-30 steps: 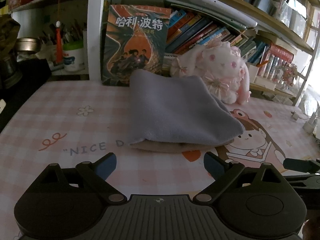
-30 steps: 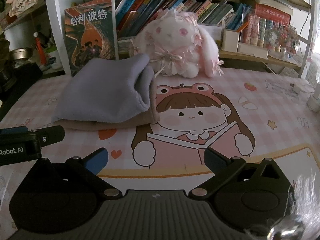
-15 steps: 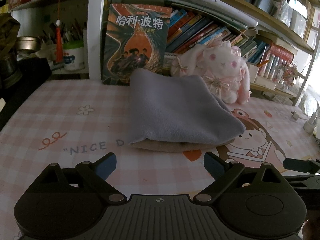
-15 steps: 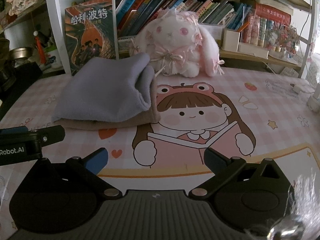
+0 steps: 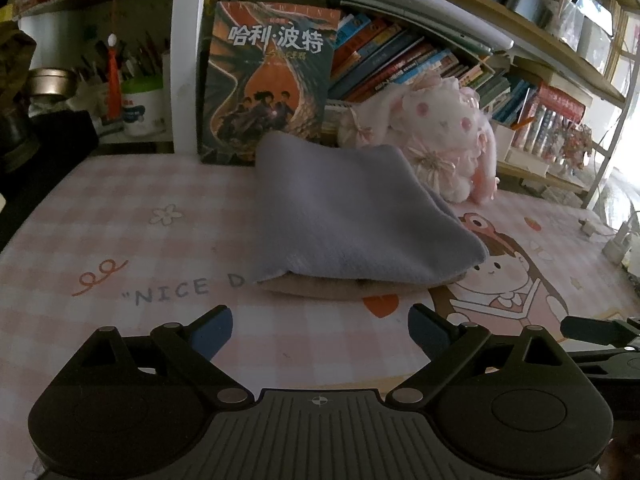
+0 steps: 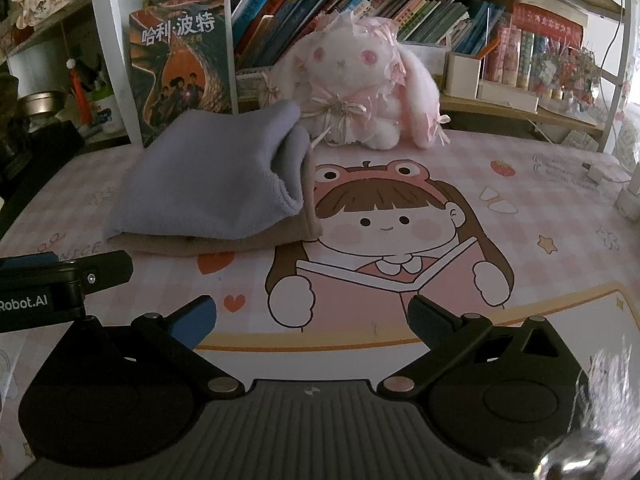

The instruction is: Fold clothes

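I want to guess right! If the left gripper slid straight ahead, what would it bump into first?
Probably the folded grey cloth, which lies right ahead of the open left gripper on the pink table mat. Only bare mat shows between them, though depth is hard to judge.

Both wrist views low over table, facing shelves; share folded cloth (image 5: pixel 352 216), plush (image 6: pixel 360 84).
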